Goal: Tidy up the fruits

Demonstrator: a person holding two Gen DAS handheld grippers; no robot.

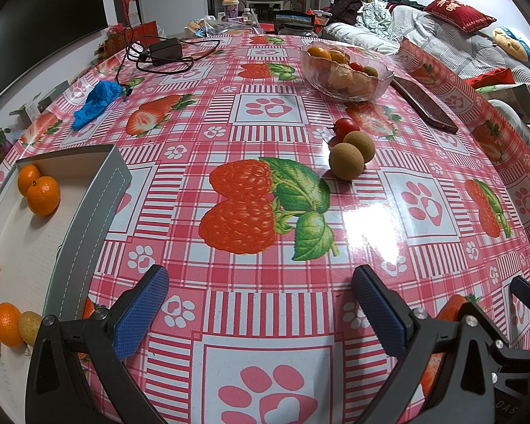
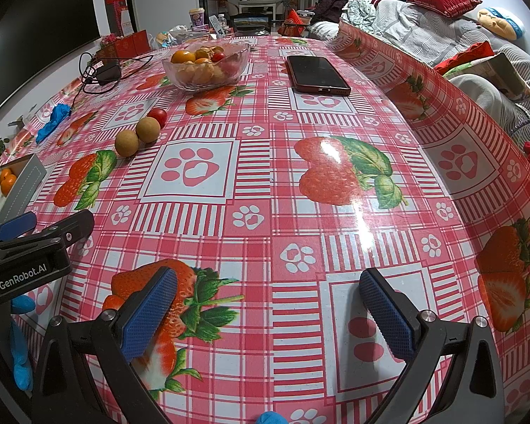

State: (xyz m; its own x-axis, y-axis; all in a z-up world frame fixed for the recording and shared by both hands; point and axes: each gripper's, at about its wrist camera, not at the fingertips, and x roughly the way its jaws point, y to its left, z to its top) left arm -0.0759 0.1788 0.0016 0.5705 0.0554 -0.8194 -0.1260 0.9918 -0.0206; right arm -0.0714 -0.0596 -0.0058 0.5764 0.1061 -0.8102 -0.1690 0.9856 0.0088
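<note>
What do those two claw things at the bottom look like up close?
Each gripper, left and right, has a black angular frame with silver bolts and two flat fingers padded in blue dotted rubber. One body reads "GenRobot.AI". The person wears blue gloves.

both fisheye views sit low over the red-and-white checked strawberry tablecloth [image 1: 265, 194], facing its far edge. the left wrist view looks from near the left edge, the right wrist view from further right. both share the clear glass fruit bowl [image 1: 346, 74] [image 2: 205, 67].
</note>
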